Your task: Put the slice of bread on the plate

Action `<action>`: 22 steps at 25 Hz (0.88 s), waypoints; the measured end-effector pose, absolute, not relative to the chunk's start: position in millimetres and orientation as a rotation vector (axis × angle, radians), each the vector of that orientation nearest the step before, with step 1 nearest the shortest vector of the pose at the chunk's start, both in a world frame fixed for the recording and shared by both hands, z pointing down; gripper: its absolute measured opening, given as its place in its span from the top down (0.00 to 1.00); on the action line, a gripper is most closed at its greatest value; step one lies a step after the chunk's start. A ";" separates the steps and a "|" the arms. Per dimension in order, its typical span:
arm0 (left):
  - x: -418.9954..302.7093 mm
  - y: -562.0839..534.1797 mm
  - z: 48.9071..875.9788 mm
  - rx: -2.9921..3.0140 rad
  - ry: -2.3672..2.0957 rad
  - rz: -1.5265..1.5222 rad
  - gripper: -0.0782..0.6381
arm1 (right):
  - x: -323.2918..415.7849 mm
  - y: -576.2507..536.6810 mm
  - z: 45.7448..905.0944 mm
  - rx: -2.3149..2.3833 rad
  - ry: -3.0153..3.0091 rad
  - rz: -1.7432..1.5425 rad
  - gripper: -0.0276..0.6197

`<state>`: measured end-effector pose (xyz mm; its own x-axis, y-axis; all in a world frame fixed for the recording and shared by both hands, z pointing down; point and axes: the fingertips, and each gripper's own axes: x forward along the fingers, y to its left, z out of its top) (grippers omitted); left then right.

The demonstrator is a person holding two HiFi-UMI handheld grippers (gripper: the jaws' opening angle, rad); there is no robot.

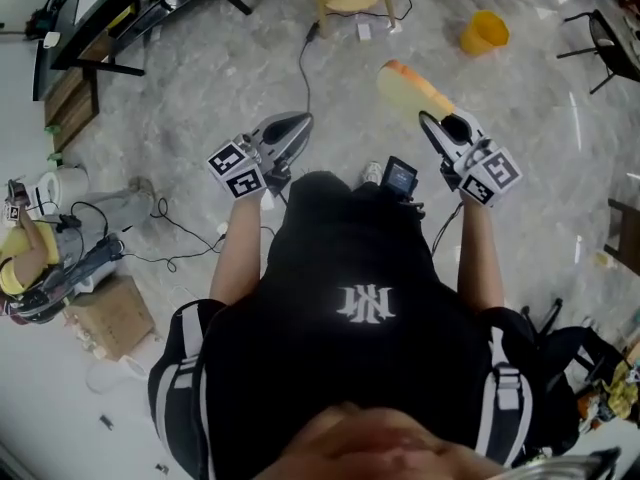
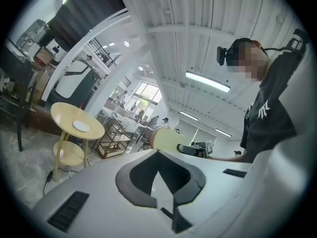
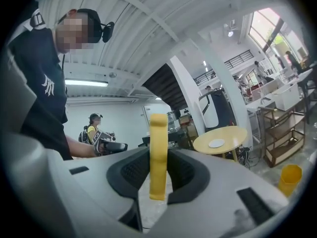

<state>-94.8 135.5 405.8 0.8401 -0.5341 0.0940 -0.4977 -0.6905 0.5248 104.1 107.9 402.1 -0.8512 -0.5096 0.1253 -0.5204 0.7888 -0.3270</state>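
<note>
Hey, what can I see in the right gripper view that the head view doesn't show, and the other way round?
Only the right gripper view: the white plate on top of the round table, a second person behind, and the slice of bread seen edge-on, pinched between the jaws of the right claw.
Only the head view: the cardboard box and a cable on the floor.
Both: the bread in the right claw, the left claw, the yellow bucket and part of the table.
</note>
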 end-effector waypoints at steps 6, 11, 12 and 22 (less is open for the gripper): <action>-112.7 91.4 417.9 2.469 -0.783 -0.052 0.87 | 103.4 58.7 411.9 0.852 -2.925 0.556 0.81; -134.1 15.0 438.4 2.454 -0.762 -0.103 0.87 | 84.4 -9.0 423.7 0.860 -2.882 0.550 0.82; -138.1 -4.6 440.6 2.456 -0.756 -0.113 0.87 | 80.3 -25.4 425.8 0.865 -2.868 0.554 0.81; -179.8 -163.3 445.9 2.556 -0.648 -0.026 0.87 | 32.4 -180.5 398.8 0.929 -2.822 0.534 0.82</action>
<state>-179.8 -163.3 445.9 0.8866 -0.4513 0.1007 -0.4417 -0.7622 0.4731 32.4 -180.5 398.8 -0.8038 -0.5513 0.2233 -0.5948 0.7491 -0.2917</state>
